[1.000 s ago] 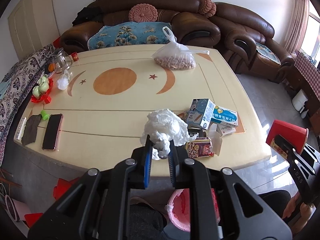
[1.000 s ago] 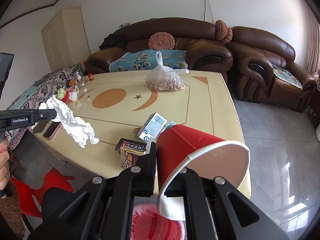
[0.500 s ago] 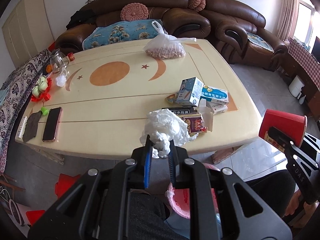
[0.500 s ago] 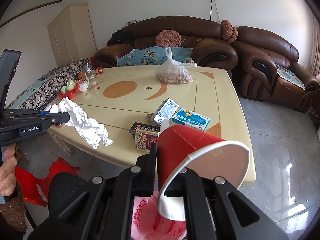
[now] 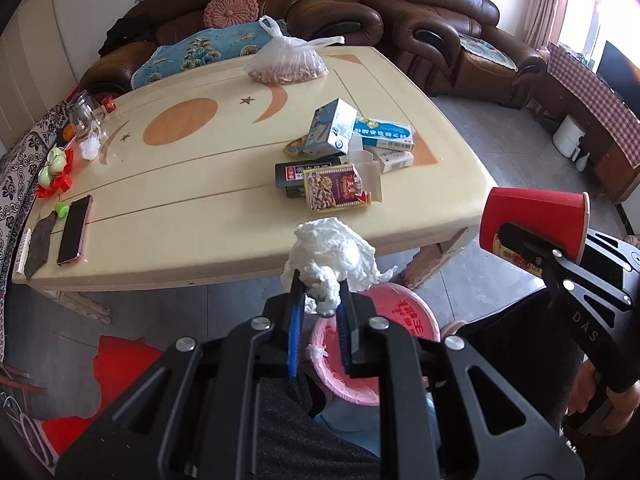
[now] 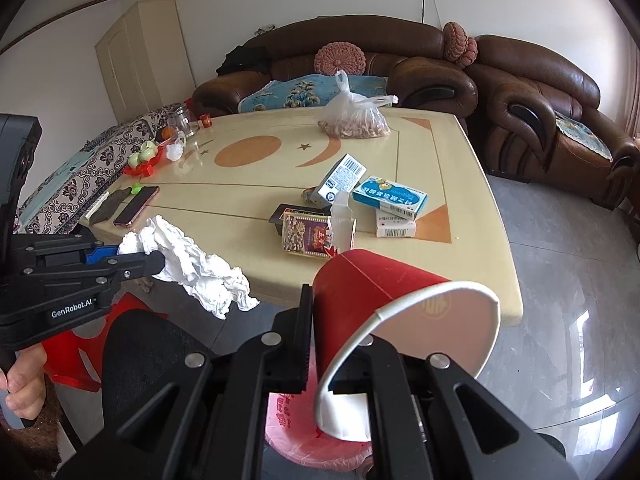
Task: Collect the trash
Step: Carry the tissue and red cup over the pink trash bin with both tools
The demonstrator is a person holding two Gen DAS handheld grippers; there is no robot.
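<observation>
- Carrying trash off the table point(image 5: 224, 248): left gripper point(image 5: 320, 300) was clenched on one crumpled tissue point(image 5: 332, 252), lower centre of frame, right above the pink-lined bin point(image 5: 384, 316), likely lined up for a drop.
- Right gripper point(image 6: 340, 344) was clamped on one red paper cup point(image 6: 380, 292) by its wall, mouth tilted toward camera, bin point(image 6: 296, 432) below.
- Left on the table, centre frame: about six boxes point(image 6: 308, 236); overlap made the count uncertain.

A home living room: brown leather sofas point(image 6: 400, 64) behind a low table point(image 6: 420, 152).
</observation>
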